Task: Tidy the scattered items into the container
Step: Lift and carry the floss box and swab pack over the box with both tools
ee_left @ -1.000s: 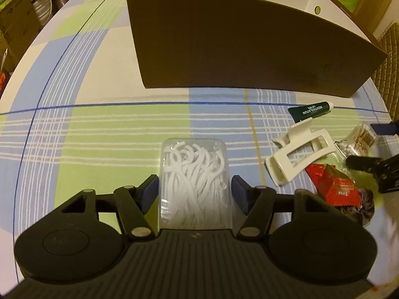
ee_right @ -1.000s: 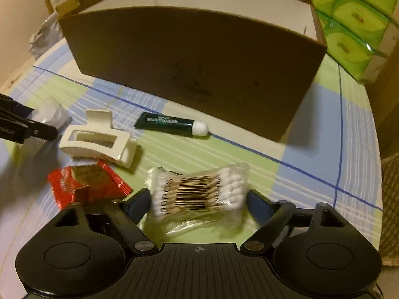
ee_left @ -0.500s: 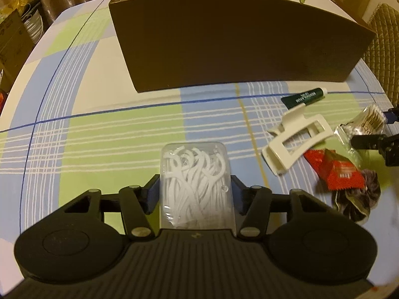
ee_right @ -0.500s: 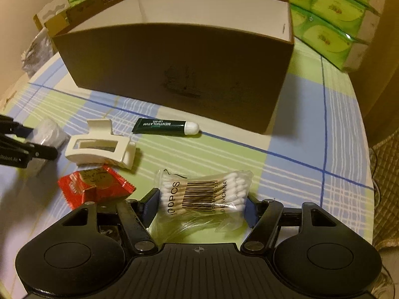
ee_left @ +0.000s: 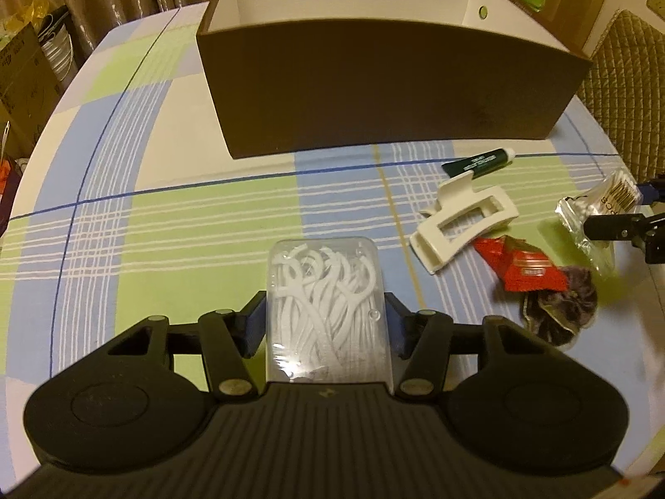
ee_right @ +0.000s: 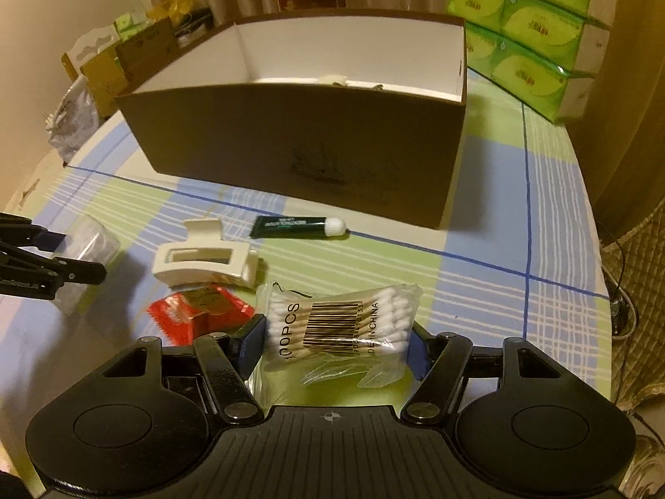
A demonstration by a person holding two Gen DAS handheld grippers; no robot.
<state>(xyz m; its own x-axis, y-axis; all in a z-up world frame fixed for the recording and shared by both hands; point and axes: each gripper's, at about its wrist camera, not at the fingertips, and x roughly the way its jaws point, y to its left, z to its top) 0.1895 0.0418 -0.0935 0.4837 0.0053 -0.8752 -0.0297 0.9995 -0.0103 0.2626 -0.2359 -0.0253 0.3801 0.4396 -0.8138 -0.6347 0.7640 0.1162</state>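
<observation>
Lifted floss box (ee_left: 328, 312), swab bag (ee_right: 341, 328), tongs clamped

We count one brown box (ee_left: 386, 87) straight ahead of both tongs. Loose stuff: one floss pick case (ee_left: 328, 312), one cotton swab bag (ee_right: 341, 328), one white hair claw (ee_left: 463, 222), one green tube (ee_left: 478, 163), one red packet (ee_left: 521, 265), one dark scrunchie (ee_left: 559, 307). Off right of the right tongs, seven or so green tissue packs (ee_right: 528, 29).
</observation>
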